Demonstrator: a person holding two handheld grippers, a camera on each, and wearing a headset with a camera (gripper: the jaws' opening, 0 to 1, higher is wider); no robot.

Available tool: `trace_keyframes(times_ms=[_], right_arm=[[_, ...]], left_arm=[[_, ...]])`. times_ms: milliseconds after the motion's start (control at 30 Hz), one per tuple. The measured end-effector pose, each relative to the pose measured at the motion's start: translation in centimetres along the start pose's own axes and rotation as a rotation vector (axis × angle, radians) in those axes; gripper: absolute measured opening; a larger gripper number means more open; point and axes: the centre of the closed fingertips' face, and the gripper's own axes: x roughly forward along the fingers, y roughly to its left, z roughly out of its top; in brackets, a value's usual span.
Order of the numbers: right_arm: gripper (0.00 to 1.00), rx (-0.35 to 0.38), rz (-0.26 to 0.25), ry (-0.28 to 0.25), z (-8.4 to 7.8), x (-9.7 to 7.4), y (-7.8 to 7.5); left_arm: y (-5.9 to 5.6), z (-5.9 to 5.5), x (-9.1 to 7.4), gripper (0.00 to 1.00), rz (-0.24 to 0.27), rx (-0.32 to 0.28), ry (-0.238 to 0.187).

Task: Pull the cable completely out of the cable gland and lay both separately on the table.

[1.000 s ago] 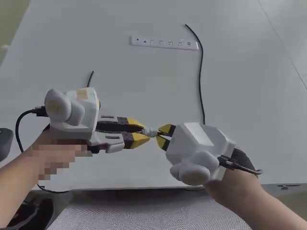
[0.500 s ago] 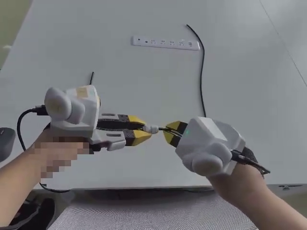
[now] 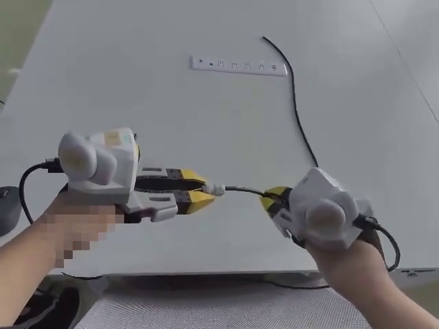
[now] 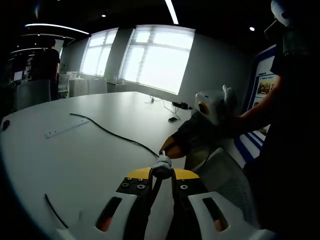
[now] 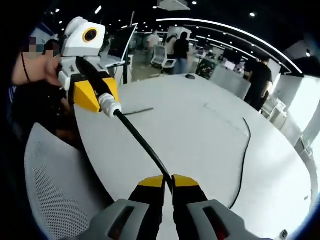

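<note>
A small white cable gland (image 3: 214,188) is pinched in the yellow tips of my left gripper (image 3: 204,192), held above the table's near edge. A black cable (image 3: 241,190) runs out of the gland to the right, into my right gripper (image 3: 273,200), which is shut on it. In the left gripper view the gland (image 4: 161,164) sits between the tips of the left gripper (image 4: 161,175), with the right gripper (image 4: 212,107) beyond. In the right gripper view the cable (image 5: 142,144) stretches from the right gripper (image 5: 167,181) to the gland (image 5: 107,105).
A white power strip (image 3: 239,66) lies at the back of the white table (image 3: 171,110), and its black cord (image 3: 295,103) trails toward the front right. A short black cable piece (image 5: 137,112) lies on the table. A dark object (image 3: 5,209) sits at the left edge.
My right gripper has moved right, away from the left one, and a longer stretch of black cable now spans the gap. The left gripper has stayed roughly in place with the gland.
</note>
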Motion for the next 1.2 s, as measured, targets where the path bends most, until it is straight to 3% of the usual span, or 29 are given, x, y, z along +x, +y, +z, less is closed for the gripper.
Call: trace_keyframes(times_ms=[167,367,733,800,1100,1200], right_arm=[[0.0,0.164,-0.023,0.023,-2.0,0.8,-0.7],[0.0,0.273,-0.015,0.056,-3.9,1.3,-0.3],[0.0,0.287,-0.017,0.045,-4.1,1.0,-0.1],[0.0,0.264,0.003,0.039,-4.0,0.9,0.2],[0.02,0.161,-0.009,0.018,-3.0,-0.4,0.2],[0.08,0.111,-0.001,-0.015,-1.8,-1.1,0.5]], left_arm=[[-0.1,0.0,0.2,0.15,0.004,0.007,0.0],[0.2,-0.3,0.2,0.15,0.021,0.024,0.015],[0.0,-0.2,0.5,0.15,0.02,0.022,0.014],[0.1,-0.2,0.4,0.15,0.022,0.021,0.011],[0.5,0.5,0.0,0.15,0.043,0.018,-0.009],[0.5,0.6,0.0,0.15,0.044,0.016,-0.009]])
